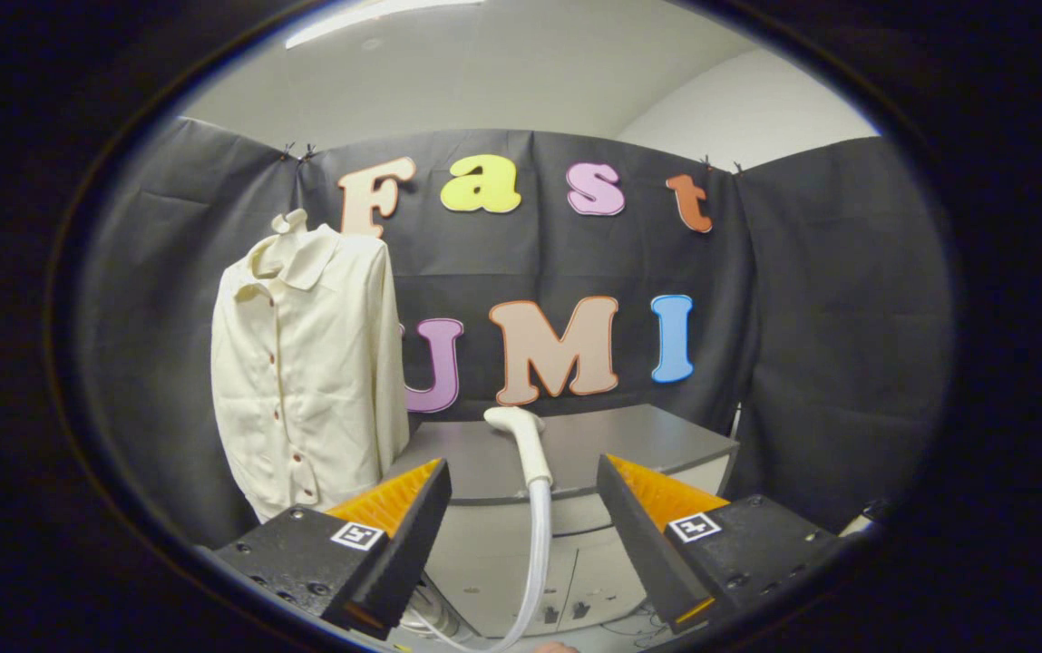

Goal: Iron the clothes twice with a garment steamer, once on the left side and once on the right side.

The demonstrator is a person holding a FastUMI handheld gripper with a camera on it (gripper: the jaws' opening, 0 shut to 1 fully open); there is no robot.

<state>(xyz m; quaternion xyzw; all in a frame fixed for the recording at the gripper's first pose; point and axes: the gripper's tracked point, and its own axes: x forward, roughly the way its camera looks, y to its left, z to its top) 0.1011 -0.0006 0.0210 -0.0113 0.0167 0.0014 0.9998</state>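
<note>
Standing spread at lower centre, jaws (525, 508) flank the steamer (528, 444) untouched; shirt (307, 381) hangs left, beside the grey bench (647, 440).

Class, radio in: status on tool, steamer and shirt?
Tool open, steamer head upright between its fingers, ungrasped. Shirt hanging beyond, left. Nothing between.

The shirt (307, 363) is cream, with a row of small brown buttons down its front. The steamer head (521, 440) is white, and its hose (534, 562) is pale and translucent. The table (593, 444) has a grey top above a lighter grey cabinet front.
</note>
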